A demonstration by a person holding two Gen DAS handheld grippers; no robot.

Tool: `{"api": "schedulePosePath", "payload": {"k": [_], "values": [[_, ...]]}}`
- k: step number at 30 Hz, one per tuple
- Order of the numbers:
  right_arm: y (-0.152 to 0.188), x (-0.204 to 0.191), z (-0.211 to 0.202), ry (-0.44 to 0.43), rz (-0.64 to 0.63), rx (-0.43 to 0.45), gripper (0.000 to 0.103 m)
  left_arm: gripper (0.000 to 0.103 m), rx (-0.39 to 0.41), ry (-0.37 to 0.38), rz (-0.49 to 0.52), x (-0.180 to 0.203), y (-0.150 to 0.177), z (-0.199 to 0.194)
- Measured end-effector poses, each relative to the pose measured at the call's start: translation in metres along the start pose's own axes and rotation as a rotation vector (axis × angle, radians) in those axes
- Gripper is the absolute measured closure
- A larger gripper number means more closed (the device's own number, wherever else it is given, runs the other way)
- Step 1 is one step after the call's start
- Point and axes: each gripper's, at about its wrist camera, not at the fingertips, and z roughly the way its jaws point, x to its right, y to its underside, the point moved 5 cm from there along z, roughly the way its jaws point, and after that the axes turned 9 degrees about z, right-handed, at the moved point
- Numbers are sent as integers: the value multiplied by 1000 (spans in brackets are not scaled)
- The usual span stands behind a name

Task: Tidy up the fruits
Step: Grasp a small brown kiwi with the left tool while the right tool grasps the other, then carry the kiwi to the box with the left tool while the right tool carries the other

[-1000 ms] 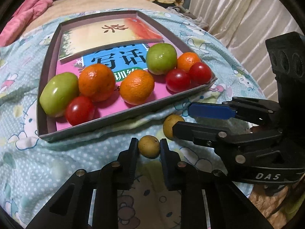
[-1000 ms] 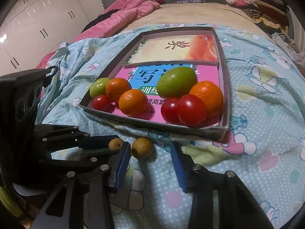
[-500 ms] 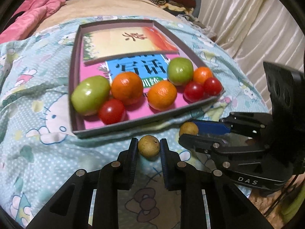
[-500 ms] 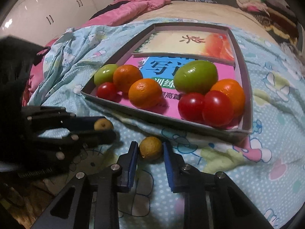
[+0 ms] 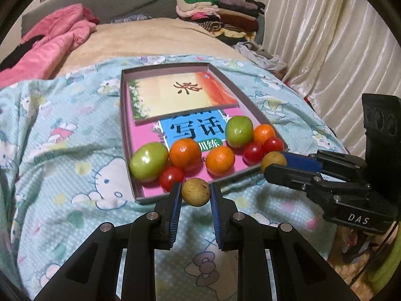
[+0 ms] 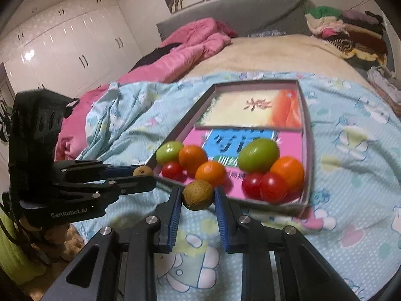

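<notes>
left gripper: clamped on brown fruit, lower centre | right gripper: clamped on second brown fruit, lower centre

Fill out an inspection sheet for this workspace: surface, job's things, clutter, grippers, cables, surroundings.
Surface: bed with blue cartoon quilt.
Job's things: box lid holding two green fruits, three oranges, three tomatoes, on books.
Clutter: pink blanket; folded clothes.
Grippers: left gripper shut on a brown longan; right gripper shut on another longan.
Cables: nothing seen.
Surroundings: curtain, wardrobe.
</notes>
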Motion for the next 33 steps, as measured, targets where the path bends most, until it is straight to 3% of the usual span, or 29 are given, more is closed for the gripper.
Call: {"api": "schedulePosePath", "payload": {"k": [4, 21, 33], "values": [[-8, 5, -2, 17, 13, 26, 76, 80, 5, -32, 21, 0, -6, 0], [-44, 20, -25, 72, 38, 170, 76, 80, 43, -8, 5, 11, -37, 1], [-50, 22, -22, 93, 22, 179, 76, 80, 29, -9, 9, 15, -37, 11]]}}
